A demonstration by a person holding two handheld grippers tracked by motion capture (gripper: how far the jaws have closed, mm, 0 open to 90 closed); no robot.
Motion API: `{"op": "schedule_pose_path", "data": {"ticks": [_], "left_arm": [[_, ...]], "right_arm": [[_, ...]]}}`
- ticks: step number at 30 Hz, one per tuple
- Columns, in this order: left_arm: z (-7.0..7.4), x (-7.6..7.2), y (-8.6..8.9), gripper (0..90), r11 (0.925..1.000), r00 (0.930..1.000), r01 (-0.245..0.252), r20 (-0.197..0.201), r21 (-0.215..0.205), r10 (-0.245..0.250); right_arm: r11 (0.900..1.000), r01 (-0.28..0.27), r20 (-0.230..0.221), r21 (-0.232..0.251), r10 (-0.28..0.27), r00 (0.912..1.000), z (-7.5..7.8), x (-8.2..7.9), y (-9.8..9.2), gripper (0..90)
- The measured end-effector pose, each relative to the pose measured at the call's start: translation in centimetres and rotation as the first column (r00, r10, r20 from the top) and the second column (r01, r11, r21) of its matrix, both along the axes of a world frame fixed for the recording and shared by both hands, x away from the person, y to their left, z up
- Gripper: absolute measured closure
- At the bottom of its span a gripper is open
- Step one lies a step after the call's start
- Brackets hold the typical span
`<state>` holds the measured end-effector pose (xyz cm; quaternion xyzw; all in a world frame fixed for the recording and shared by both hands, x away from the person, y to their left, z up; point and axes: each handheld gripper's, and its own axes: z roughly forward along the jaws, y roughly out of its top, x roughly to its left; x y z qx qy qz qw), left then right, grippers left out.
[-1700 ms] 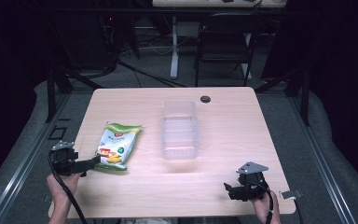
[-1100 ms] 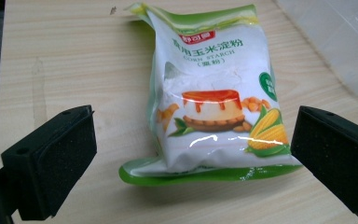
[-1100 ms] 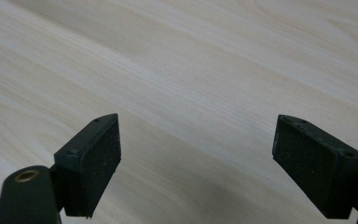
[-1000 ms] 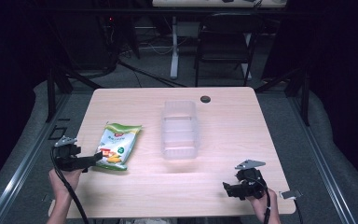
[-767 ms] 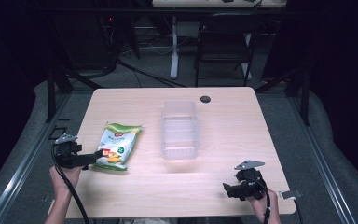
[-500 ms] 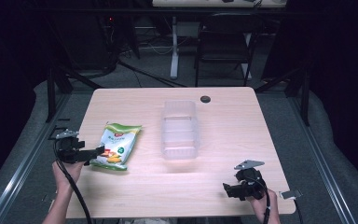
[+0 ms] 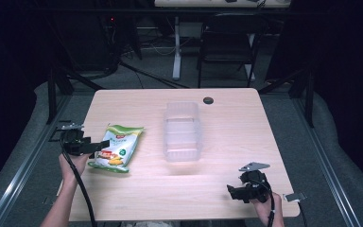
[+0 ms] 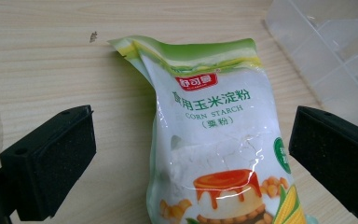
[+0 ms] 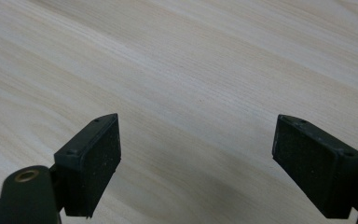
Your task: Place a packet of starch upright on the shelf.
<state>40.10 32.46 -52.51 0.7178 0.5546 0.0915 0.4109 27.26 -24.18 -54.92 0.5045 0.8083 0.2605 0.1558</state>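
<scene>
Left gripper [image 8: 191,158] gapes wide astride the starch bag [image 8: 219,140], not touching it; right gripper [image 9: 209,163] wide open, empty, over the surface [image 9: 191,60].

Left claw [image 7: 101,145] is up from the lower left of the high view, now level with the corn starch bag [image 7: 116,147] at left-centre, tips at the bag's left edge. In the left gripper view the jaws stand wide either side of the bag. Right claw [image 7: 231,193] sits slightly lower right than 1.7 s ago.
</scene>
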Motion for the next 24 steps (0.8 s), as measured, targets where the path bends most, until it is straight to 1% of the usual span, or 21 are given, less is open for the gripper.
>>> {"op": "schedule_pose_path", "data": {"ticks": [2,4,6,8,11,13,15,16,18,19,20,22,24], "left_arm": [[0.2,0.3,0.0,2.3,1.0,1.0,0.004,-0.005,0.002,-0.004],[0.2,0.8,-0.1,3.1,1.0,1.0,0.009,-0.001,-0.005,-0.009],[0.2,1.2,-0.2,3.4,0.9999,0.9999,0.011,-0.013,-0.009,-0.011],[0.0,1.7,-0.4,3.8,0.9999,0.9997,0.014,-0.021,0.007,-0.013],[-0.3,2.5,-0.5,4.7,0.9999,0.9993,0.014,-0.034,0.005,-0.014],[-0.4,2.8,-0.5,10.9,1.0,0.9997,0.004,-0.025,0.0,-0.004],[-0.5,3.3,-0.5,18.9,0.9999,0.9996,-0.001,-0.029,-0.012,0.0],[-0.5,3.5,-0.6,21.4,0.9999,0.9996,-0.007,-0.029,-0.012,0.006],[-0.8,3.9,-0.6,24.3,0.9999,0.9994,-0.001,-0.035,-0.017,0.001],[-1.0,4.2,-0.6,26.0,0.9996,0.9987,-0.003,-0.052,-0.027,0.002],[-1.2,4.4,-0.7,25.9,0.9994,0.9981,-0.004,-0.061,-0.034,0.002],[-1.3,4.6,-0.8,26.2,0.9996,0.9969,-0.006,-0.079,-0.026,0.004],[-1.3,4.8,-1.0,28.6,0.9997,0.9963,-0.008,-0.086,-0.021,0.006]], "right_arm": [[1.0,-0.002,-0.009,0.001,0.002,1.0,0.0,0.1,-0.1,15.0],[1.0,0.017,-0.003,0.014,-0.017,0.9999,0.0,0.1,-0.2,15.0],[1.0,0.023,0.005,0.012,-0.023,0.9997,0.1,0.1,-0.3,14.8],[1.0,0.016,-0.001,0.007,-0.016,0.9999,0.0,0.1,-0.3,14.8],[1.0,0.012,-0.007,-0.004,-0.012,0.9999,-0.1,0.1,-0.1,14.9],[1.0,0.0,-0.015,-0.012,0.0,0.9999,-0.1,0.1,0.0,14.9],[1.0,-0.004,-0.011,-0.016,0.004,0.9999,-0.2,0.1,0.0,14.9],[1.0,-0.004,-0.014,-0.018,0.004,0.9999,-0.2,0.1,0.0,14.9],[1.0,-0.004,-0.015,-0.018,0.004,0.9999,-0.2,0.1,0.0,14.9],[1.0,-0.004,-0.015,-0.019,0.004,0.9999,-0.2,0.1,0.0,14.9],[1.0,-0.004,-0.016,-0.018,0.004,0.9999,-0.2,0.1,0.0,14.9],[1.0,-0.006,-0.017,-0.017,0.006,0.9998,-0.2,0.1,0.0,14.9],[1.0,-0.005,-0.019,-0.015,0.004,0.9998,-0.2,0.1,0.0,14.9]]}}
